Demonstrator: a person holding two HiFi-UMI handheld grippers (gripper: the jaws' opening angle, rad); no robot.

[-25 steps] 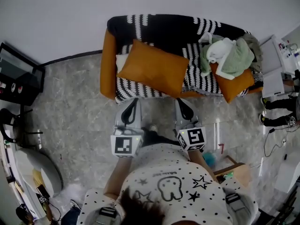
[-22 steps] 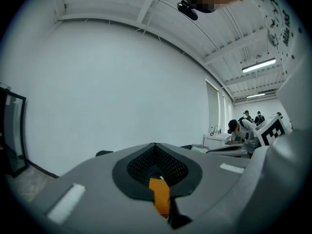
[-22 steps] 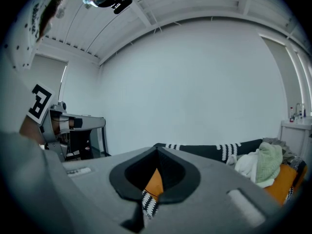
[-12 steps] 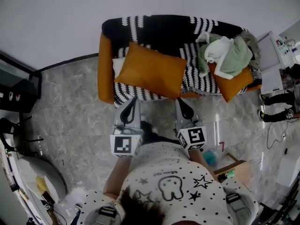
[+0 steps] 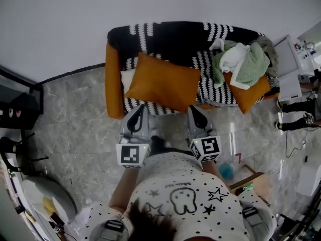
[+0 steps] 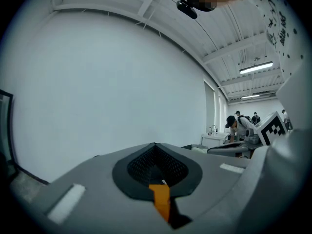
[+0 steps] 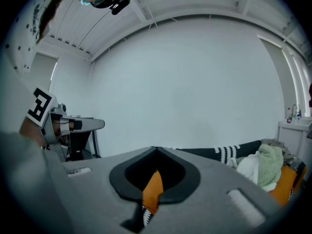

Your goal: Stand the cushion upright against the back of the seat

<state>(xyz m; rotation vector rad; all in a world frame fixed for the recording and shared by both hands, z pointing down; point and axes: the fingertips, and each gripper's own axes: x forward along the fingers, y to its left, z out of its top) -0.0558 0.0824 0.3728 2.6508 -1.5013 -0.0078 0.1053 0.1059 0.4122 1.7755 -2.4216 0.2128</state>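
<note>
A grey stone floor (image 5: 75, 109) is lying in front of a white wall (image 5: 150, 4), and a striped sofa (image 5: 170, 34) is standing against it. The orange cushion (image 5: 163, 83) is lying on the left part of the seat. You are holding your left tool (image 5: 142, 107) and right tool (image 5: 193, 108) just beside its near edge, both with jaws together and empty. Clothes (image 5: 246, 62) are piling up on the right.
</note>
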